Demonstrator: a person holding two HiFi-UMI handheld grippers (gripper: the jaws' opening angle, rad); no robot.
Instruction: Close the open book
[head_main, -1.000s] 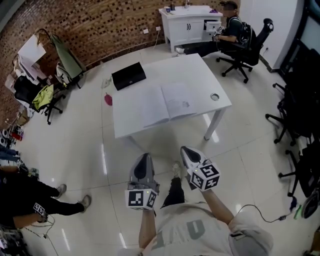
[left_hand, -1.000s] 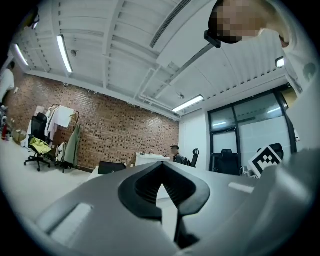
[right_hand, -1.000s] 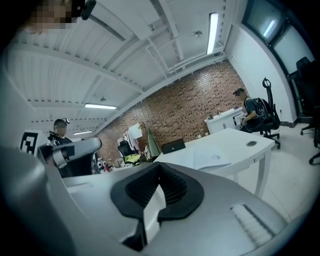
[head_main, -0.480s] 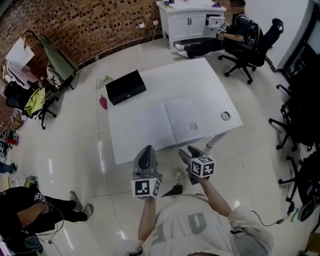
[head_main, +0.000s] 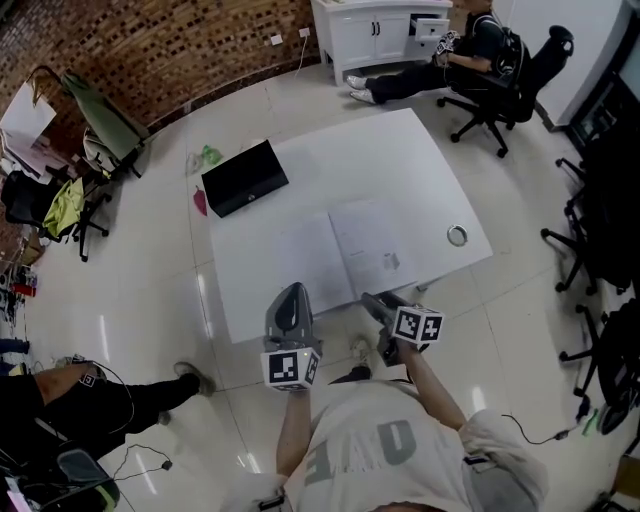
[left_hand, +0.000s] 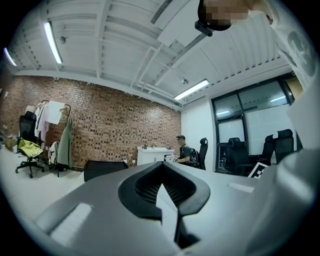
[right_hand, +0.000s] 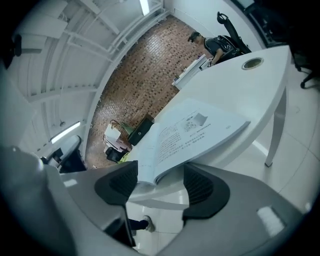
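Open book (head_main: 345, 252) lies flat at near edge of white table (head_main: 400, 140); right gripper (right_hand: 159, 181) jaws opening, straddling its near page edge unpinched, left gripper (head_main: 291, 292) clenched, empty, so slide one jaw under right-hand pages, pinch lightly, swing over spine.

Ceiling strip lights (left_hand: 52, 42) give bright, even light. The floor (head_main: 130, 300) shows glare. Gripper views curve at their edges.

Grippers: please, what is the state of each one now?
Left gripper: shut, holding nothing.
Right gripper: jaws opening, the open book has its edge between them, not gripped.
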